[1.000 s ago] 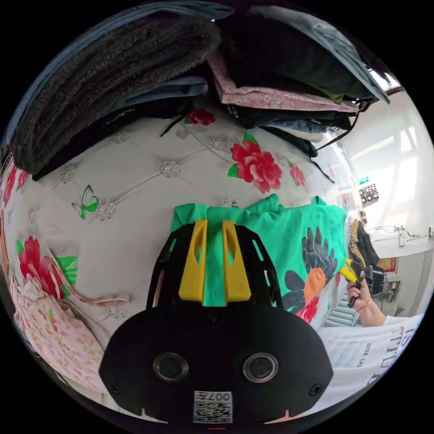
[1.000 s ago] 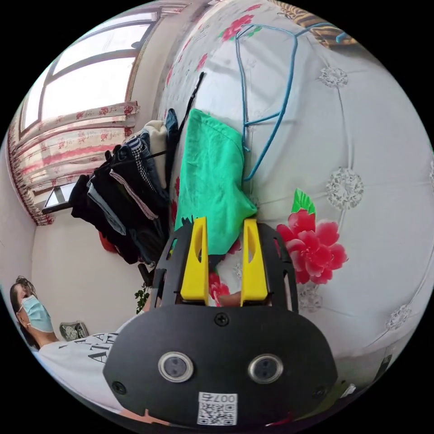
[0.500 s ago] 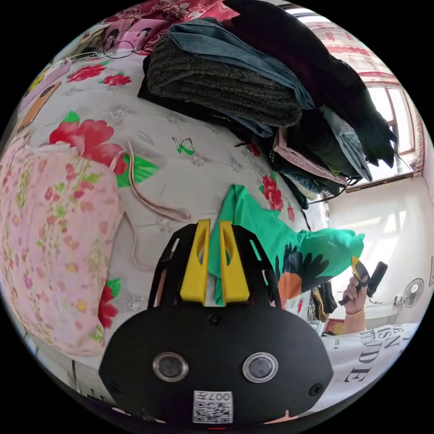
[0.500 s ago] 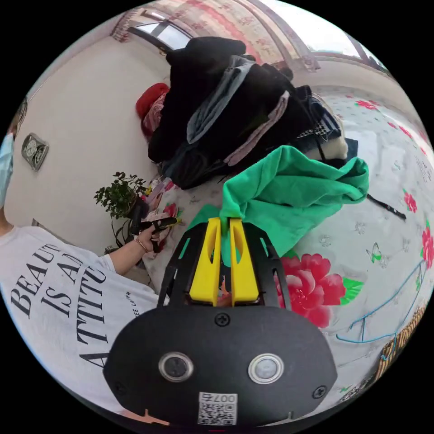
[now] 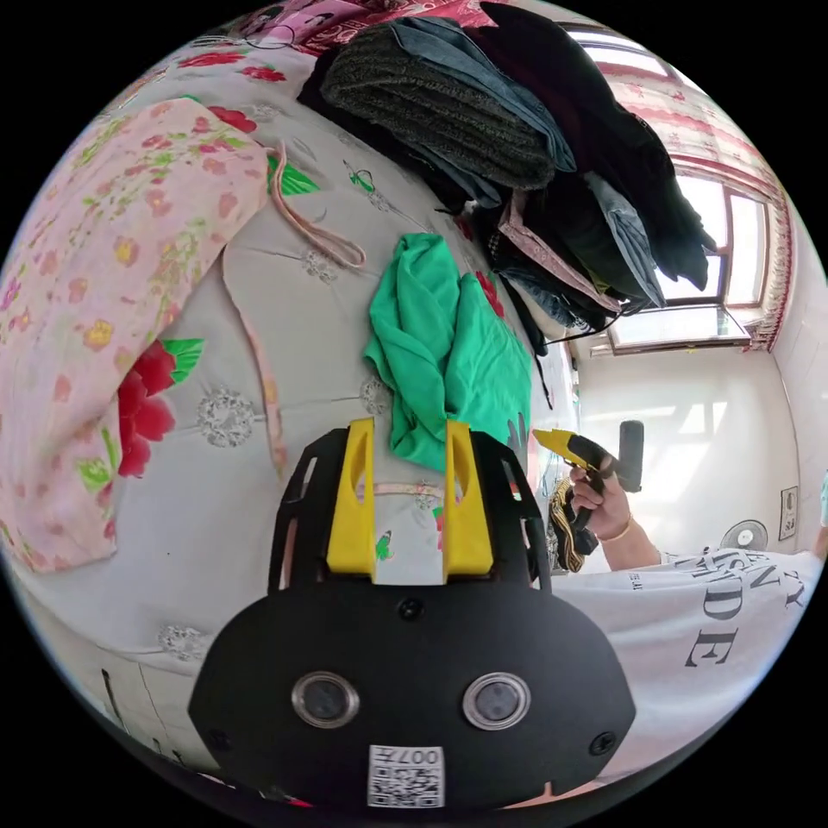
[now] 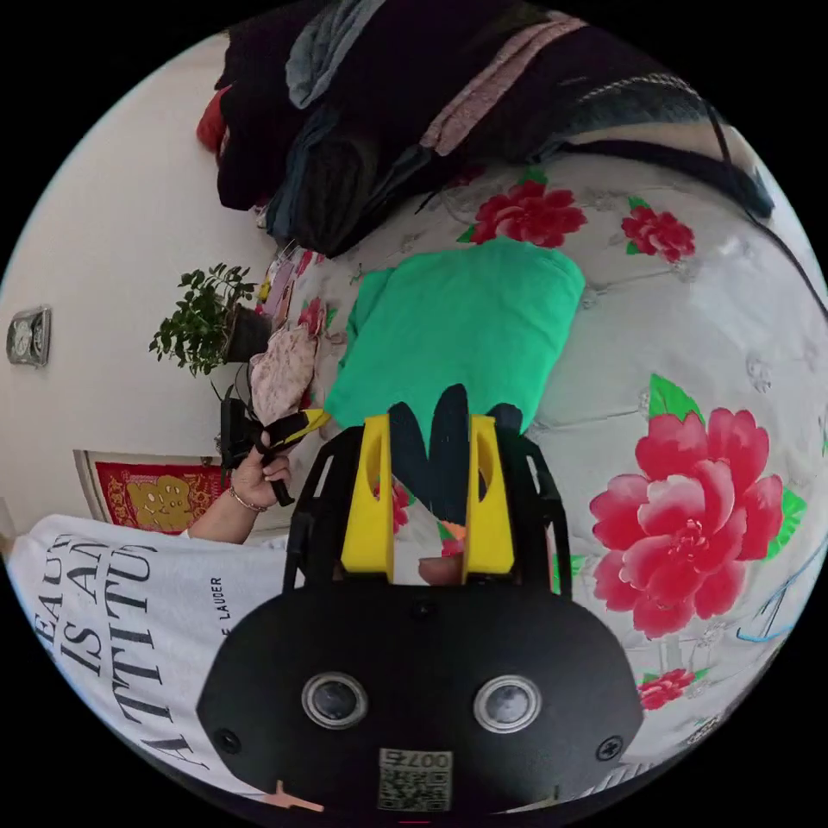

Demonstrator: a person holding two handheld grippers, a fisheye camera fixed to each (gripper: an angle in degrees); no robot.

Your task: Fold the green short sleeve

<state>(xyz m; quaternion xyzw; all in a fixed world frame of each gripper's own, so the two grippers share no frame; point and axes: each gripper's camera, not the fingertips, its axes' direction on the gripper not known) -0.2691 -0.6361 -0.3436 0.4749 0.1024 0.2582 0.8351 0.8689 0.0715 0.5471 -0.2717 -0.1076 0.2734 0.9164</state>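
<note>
Green short sleeve (image 5: 444, 358) lies bunched on the flowered white bedspread (image 5: 216, 448), its dark print (image 6: 440, 448) turned toward the right gripper view. Left gripper (image 5: 405, 431) hovers with jaws wide and nothing between them, the shirt's near edge just past its tips at 12 o'clock. Right gripper (image 6: 429, 427) is likewise spread apart over the printed end, seemingly not touching it. At 12 o'clock beyond the shirt sits a pile of dark clothes (image 5: 535, 147); a pink floral garment (image 5: 103, 285) lies at 9 o'clock.
</note>
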